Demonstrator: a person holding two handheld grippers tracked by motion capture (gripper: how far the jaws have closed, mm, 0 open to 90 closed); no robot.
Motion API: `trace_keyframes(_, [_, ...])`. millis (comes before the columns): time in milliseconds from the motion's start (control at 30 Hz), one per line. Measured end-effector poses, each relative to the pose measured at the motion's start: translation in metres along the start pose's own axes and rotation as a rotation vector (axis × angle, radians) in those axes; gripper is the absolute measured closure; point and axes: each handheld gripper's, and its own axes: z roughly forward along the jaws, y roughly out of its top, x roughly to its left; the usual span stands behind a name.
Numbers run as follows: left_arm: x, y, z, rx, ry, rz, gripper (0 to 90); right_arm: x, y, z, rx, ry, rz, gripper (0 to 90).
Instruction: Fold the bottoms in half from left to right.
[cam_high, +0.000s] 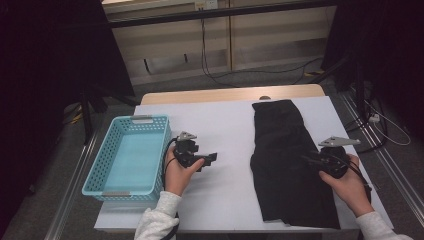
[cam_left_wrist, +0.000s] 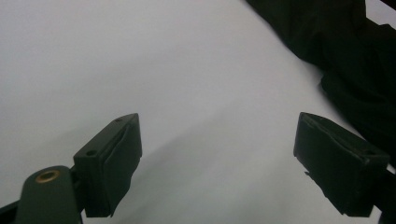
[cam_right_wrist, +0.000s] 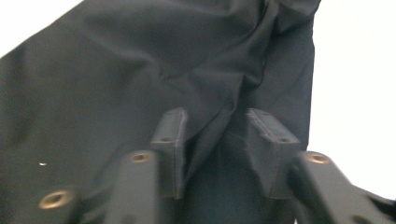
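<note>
Your right gripper (cam_high: 309, 159) sits over the black cloth (cam_high: 285, 160), which lies flat on the right half of the white table (cam_high: 230, 120), well apart from the blue basket (cam_high: 131, 155) on the left. In the right gripper view the jaws stand a little apart above a raised crease, with a sliver of fabric between them, and the pads do not seem to press on it. So treat this as a grasp not yet made.

Lower the jaws until the crease sits well up between the pads, then close fully. Take a proper pinch, not just the edge of the fold, or the cloth will likely slip out when you lift. Pick one layer or both on purpose.

Your left gripper (cam_high: 212, 158) rests on the bare table between basket and cloth, jaws wide apart and empty. Bring it to the cloth's near left edge so it can pin or lift that side while the right one pulls.
</note>
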Motion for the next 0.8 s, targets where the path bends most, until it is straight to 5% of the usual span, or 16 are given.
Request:
trace_keyframes(67, [0.0, 0.0, 0.0, 0.003, -0.001, 0.0, 15.3, 0.0, 0.0, 0.006, 0.016, 0.002, 0.034, 67.7])
trace_keyframes(233, [-0.001, 0.0, 0.001, 0.009, 0.002, 0.01, 15.4, 0.004, -0.001, 0.011, 0.064, -0.011, -0.031, 89.6])
trace_keyframes(567, [-0.001, 0.001, 0.0, 0.013, 0.0, 0.011, 15.4, -0.021, -0.005, -0.018, -0.002, -0.035, 0.012, 90.0])
trace_keyframes(800, [-0.002, 0.001, -0.001, 0.009, -0.001, 0.009, 15.4, -0.021, -0.013, -0.014, 0.073, -0.084, -0.034, 90.0])
